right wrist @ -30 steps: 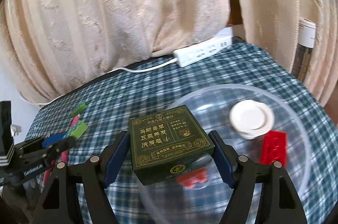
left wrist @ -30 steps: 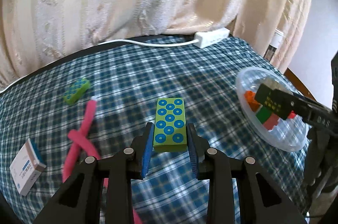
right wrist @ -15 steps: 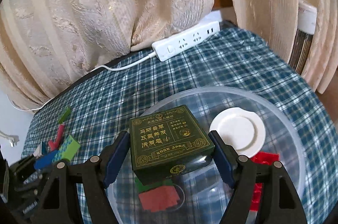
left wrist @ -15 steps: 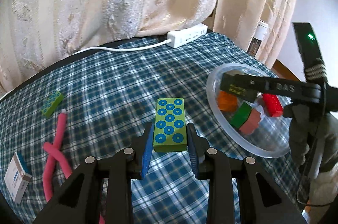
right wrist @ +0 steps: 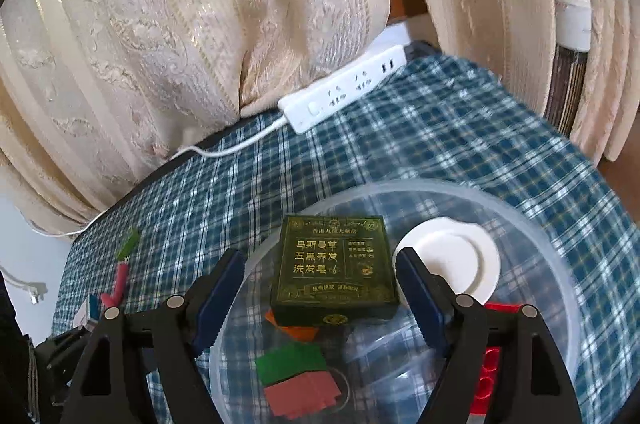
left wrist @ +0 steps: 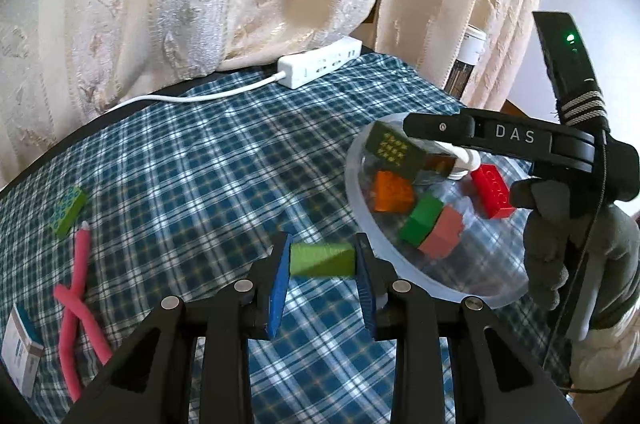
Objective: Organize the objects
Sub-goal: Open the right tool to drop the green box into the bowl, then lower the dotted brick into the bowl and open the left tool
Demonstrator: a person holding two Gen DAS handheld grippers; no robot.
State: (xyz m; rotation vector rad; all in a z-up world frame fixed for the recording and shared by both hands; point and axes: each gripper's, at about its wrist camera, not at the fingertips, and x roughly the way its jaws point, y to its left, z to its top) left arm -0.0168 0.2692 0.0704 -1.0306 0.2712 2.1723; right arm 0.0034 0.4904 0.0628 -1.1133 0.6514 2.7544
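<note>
Nearly there: box dropped, block next.
My right claw [right wrist: 320,300] has just been opening, box [right wrist: 334,270] loose between its jaws in the bowl [right wrist: 560,264]; my left claw [left wrist: 322,278] grips a green block [left wrist: 322,259] beside the bowl; leftward, another block [left wrist: 68,209] waits.

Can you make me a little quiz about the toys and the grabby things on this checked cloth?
1. True or false: the left gripper is shut on the green block.
2. Where is the dark green box now? A) inside the clear bowl B) on the cloth beside the pink foam stick C) on the power strip
3. Fill in: the right gripper has just been ____ its jaws, and its pads stand off the box.

Key: 1 true; 2 A; 3 opening.
</note>
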